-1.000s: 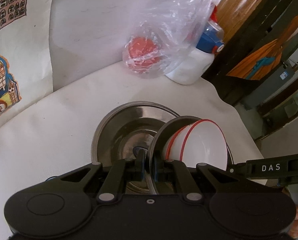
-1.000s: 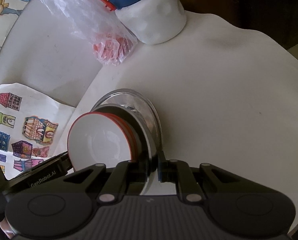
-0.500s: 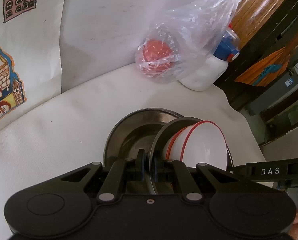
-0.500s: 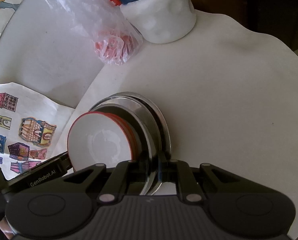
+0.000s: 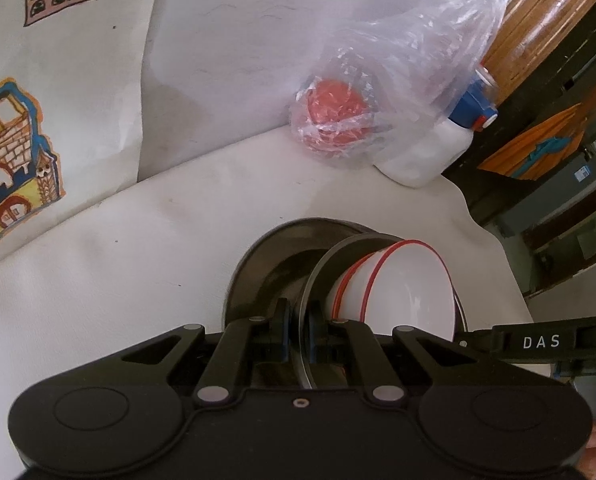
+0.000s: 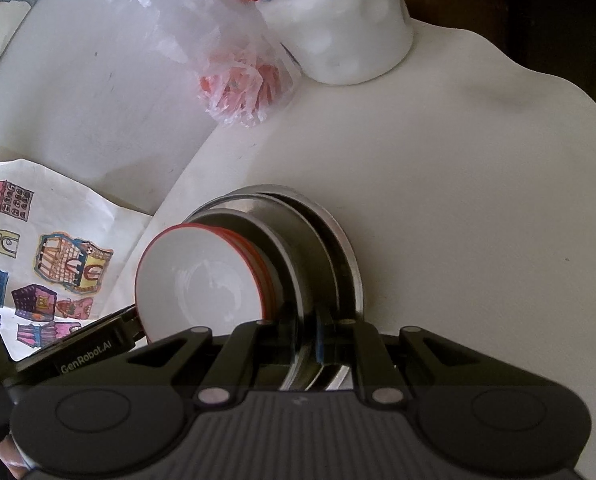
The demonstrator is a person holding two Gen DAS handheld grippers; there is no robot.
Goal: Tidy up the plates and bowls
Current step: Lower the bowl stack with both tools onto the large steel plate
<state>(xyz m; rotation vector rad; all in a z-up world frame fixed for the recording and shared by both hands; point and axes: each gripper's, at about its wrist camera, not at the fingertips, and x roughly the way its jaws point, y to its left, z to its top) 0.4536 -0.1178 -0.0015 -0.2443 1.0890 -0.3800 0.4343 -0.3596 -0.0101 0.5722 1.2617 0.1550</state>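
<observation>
Item: 1 stack of dishes, carried between my 2 tongs over the white table (image 6: 477,200)

- Contents: 2 white round bowls with red rims (image 5: 401,288), nested, sitting inside a shallow steel plate (image 5: 317,272). A larger steel plate (image 5: 266,264) lies under it; in the right view I count at least 2 steel rims (image 6: 329,248), exact number hard to tell.
- Position: stack tilted, just above or resting on the table (contact is hidden by my tongs), well apart from the clear plastic bag of red things (image 5: 337,120) and the white bottle with a blue cap (image 5: 429,152) by the wall.
- My left tong (image 5: 298,328): jaws pinched nearly together on the thin rim of the steel plate that carries the bowls.
- My right tong (image 6: 309,340): likewise closed tight on the steel rim at the opposite side.
- Handling, as I judge it: steel is stiff, thin and slick, so the rim is the only sound purchase; the bowls look ceramic or melamine, loose in the plate and liable to slide if the tilt grows. Weight seems moderate, shared by both grips. Keep both sides level and lower together
</observation>
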